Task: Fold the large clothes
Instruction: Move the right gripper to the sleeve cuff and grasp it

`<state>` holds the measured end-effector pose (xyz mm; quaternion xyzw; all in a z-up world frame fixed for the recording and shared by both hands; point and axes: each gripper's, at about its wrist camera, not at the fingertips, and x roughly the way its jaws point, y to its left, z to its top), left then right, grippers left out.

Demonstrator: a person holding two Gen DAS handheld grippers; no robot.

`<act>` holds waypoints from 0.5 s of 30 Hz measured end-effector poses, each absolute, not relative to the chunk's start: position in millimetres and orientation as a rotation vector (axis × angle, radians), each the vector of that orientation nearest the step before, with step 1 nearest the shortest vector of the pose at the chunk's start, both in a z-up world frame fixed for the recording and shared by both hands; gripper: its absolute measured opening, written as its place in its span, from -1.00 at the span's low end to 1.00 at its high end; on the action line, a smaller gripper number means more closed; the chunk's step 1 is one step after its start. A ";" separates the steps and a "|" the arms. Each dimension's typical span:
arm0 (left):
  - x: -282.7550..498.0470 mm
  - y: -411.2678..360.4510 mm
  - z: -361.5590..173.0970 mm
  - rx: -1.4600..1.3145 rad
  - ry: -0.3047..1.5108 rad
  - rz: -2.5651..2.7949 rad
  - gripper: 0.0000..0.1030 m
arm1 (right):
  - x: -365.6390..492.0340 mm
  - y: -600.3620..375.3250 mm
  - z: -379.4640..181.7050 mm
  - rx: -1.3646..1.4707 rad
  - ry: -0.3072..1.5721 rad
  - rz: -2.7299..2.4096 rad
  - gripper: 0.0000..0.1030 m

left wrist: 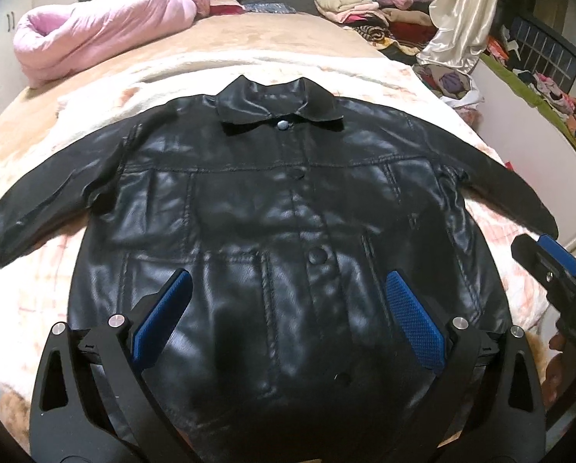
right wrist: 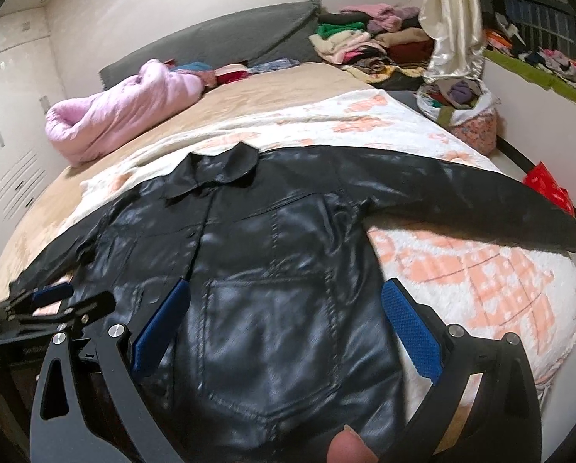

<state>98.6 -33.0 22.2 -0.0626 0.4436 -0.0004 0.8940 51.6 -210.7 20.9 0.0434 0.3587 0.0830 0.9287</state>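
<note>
Nearest, we log 2 tools: left tool (left wrist: 288, 308) and right tool (right wrist: 286, 314), both spread wide, holding nothing, above the hem. Next, 1 black jacket (left wrist: 272, 208), flat, front up, buttoned, both sleeves out, on the patterned blanket (right wrist: 461, 270) over the bed. We judge 0 folds made; all remain. Farthest: pink quilt (left wrist: 95, 34), clothes pile (left wrist: 369, 4).

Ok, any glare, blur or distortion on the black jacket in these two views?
Left wrist view: patchy white sheen across the jacket, edges bowed by fisheye, corners vignetted. Right wrist view: similar sheen on the jacket, a blurred fingertip intruding at the bottom edge, the bed curved.
</note>
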 end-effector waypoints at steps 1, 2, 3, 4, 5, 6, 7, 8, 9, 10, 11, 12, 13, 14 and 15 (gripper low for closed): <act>103.2 -35.1 22.9 -0.128 0.919 -0.002 0.82 | 58.8 -214.8 23.2 0.098 0.738 0.151 0.92; 108.8 -36.7 23.8 -0.126 0.920 -0.001 0.82 | 65.1 -217.8 25.7 0.107 0.734 0.136 0.92; 113.9 -37.9 24.7 -0.128 0.921 0.000 0.82 | 70.1 -220.3 27.2 0.113 0.734 0.127 0.92; 119.1 -38.6 25.7 -0.135 0.923 -0.003 0.82 | 76.6 -223.7 30.2 0.129 0.732 0.112 0.92; 125.2 -39.9 27.7 -0.142 0.920 -0.009 0.82 | 81.5 -226.7 33.3 0.144 0.725 0.104 0.92; 128.8 -40.8 29.3 -0.142 0.916 -0.009 0.82 | 86.1 -229.4 35.8 0.154 0.720 0.097 0.92; 132.9 -42.1 31.1 -0.144 0.914 -0.010 0.82 | 91.9 -232.1 38.7 0.164 0.715 0.079 0.92; 138.2 -43.8 33.3 -0.149 0.912 -0.017 0.82 | 96.4 -234.7 41.0 0.174 0.709 0.070 0.92; 142.5 -44.9 35.0 -0.153 0.908 -0.024 0.82 | 101.8 -236.8 43.0 0.188 0.705 0.065 0.92; 147.3 -46.2 36.4 -0.152 0.905 -0.026 0.82 | 105.8 -239.4 44.1 0.196 0.703 0.065 0.92; 151.2 -47.2 37.3 -0.151 0.906 -0.026 0.82 | 111.5 -241.4 45.1 0.206 0.702 0.062 0.92; 155.1 -49.0 38.6 -0.150 0.904 -0.029 0.82 | 115.3 -242.7 45.8 0.211 0.701 0.055 0.92; 158.7 -50.3 39.8 -0.150 0.902 -0.030 0.82 | 120.6 -243.8 46.5 0.216 0.702 0.047 0.92; 163.8 -51.4 40.8 -0.151 0.900 -0.026 0.82 | 124.6 -245.5 46.8 0.223 0.704 0.043 0.92; 167.5 -52.7 42.2 -0.152 0.899 -0.028 0.82 | 129.9 -247.7 47.9 0.236 0.702 0.038 0.92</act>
